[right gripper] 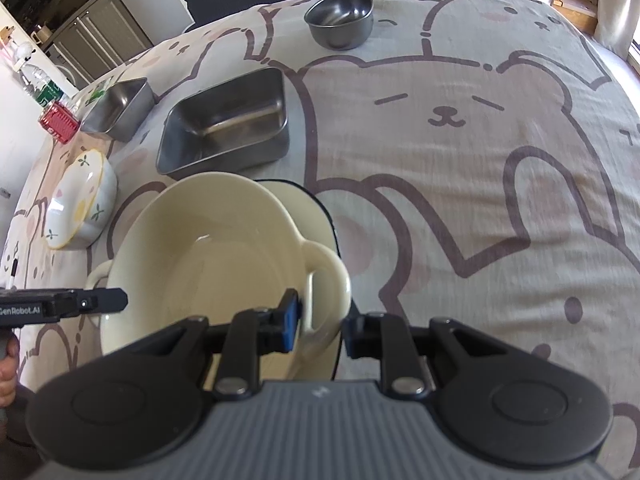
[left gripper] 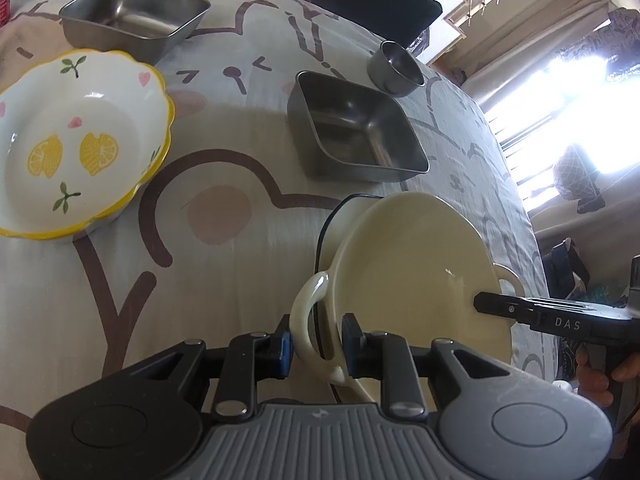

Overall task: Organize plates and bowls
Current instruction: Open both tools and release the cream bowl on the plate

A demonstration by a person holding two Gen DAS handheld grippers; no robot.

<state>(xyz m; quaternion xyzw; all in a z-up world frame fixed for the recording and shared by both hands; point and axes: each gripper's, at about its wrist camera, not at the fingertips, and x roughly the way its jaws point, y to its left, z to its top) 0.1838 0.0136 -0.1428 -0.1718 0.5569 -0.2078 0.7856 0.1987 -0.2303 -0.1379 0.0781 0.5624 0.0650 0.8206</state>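
A cream two-handled bowl [left gripper: 416, 280] is held tilted above a white plate with a dark rim [left gripper: 340, 220]. My left gripper [left gripper: 316, 344] is shut on the bowl's left handle [left gripper: 306, 312]. My right gripper [right gripper: 320, 326] is shut on the bowl's other handle [right gripper: 332, 276]; the bowl [right gripper: 208, 256] and the plate [right gripper: 308, 208] under it show in the right wrist view. The right gripper's finger [left gripper: 520, 308] shows in the left wrist view, the left gripper's finger [right gripper: 80, 302] in the right wrist view.
On the bear-print cloth [right gripper: 460, 160] stand a lemon-pattern bowl [left gripper: 72, 140], two square steel trays [left gripper: 352, 128] [left gripper: 136, 12] and a round steel bowl [left gripper: 396, 68]. A red box [right gripper: 60, 120] and bottles sit at the far left edge. Dark chairs stand behind the table.
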